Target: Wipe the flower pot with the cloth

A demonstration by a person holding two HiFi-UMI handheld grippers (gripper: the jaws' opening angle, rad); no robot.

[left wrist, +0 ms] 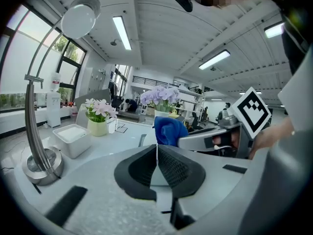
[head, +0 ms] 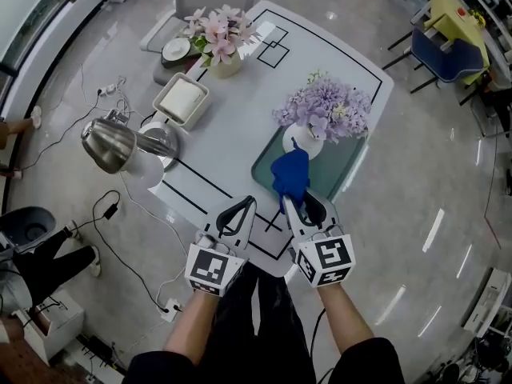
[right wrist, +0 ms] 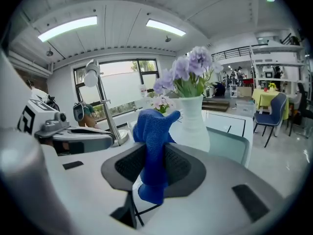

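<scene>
A teal rectangular plastic tray [head: 346, 166] lies on the right half of the white rectangular counter [head: 240, 118]. At the tray's far left end stands a white ceramic flower pot [head: 302, 141]. Just before the pot hangs a blue fabric cloth [head: 290, 174], gripped in the right gripper [head: 298, 202]. The left gripper [head: 244, 208] is beside it to the left, over the counter's near edge. A cream pot of pink flowers [head: 224, 64] stands at the far left corner. A white square box [head: 182, 100] sits nearer than that pot, and a chrome desk lamp [head: 120, 144] stands at the left edge.

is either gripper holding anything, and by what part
The right gripper pinches the blue cloth near its middle; the left gripper is shut, empty.
</scene>
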